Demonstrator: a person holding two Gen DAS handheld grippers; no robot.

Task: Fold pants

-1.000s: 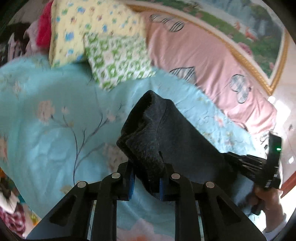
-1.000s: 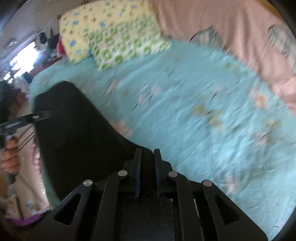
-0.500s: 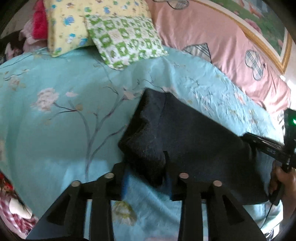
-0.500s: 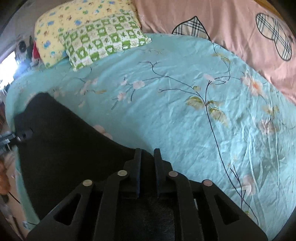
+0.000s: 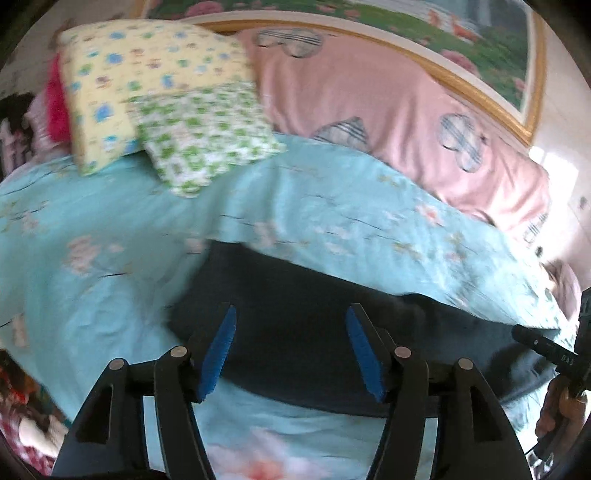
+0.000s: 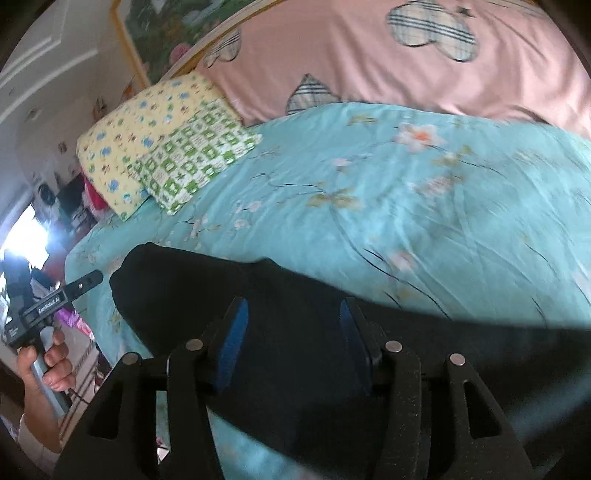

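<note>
The dark pants (image 5: 295,306) lie folded flat on the turquoise floral bedspread (image 5: 110,266), near its front edge. My left gripper (image 5: 290,325) hovers over their left end with its jaws opening; the blue pads (image 5: 218,350) stand apart and do not press the cloth. In the right wrist view the pants (image 6: 207,280) spread under my right gripper (image 6: 293,319), whose jaws are also opening, the pads clear of the fabric. Each gripper shows at the edge of the other's view, the right gripper (image 5: 546,350) and the left gripper (image 6: 79,286), each held by a hand.
A yellow floral pillow (image 5: 136,74) and a green checked pillow (image 5: 207,129) lie at the head of the bed. A pink quilt (image 5: 388,96) with plaid hearts runs along the far side under a framed picture (image 5: 443,33). Clutter sits beside the bed at left.
Both grippers have let go of the pants and their jaws have spread. The pants, held up in a bunch before, now lie flat on the bedspread. Both hands have pulled back.
</note>
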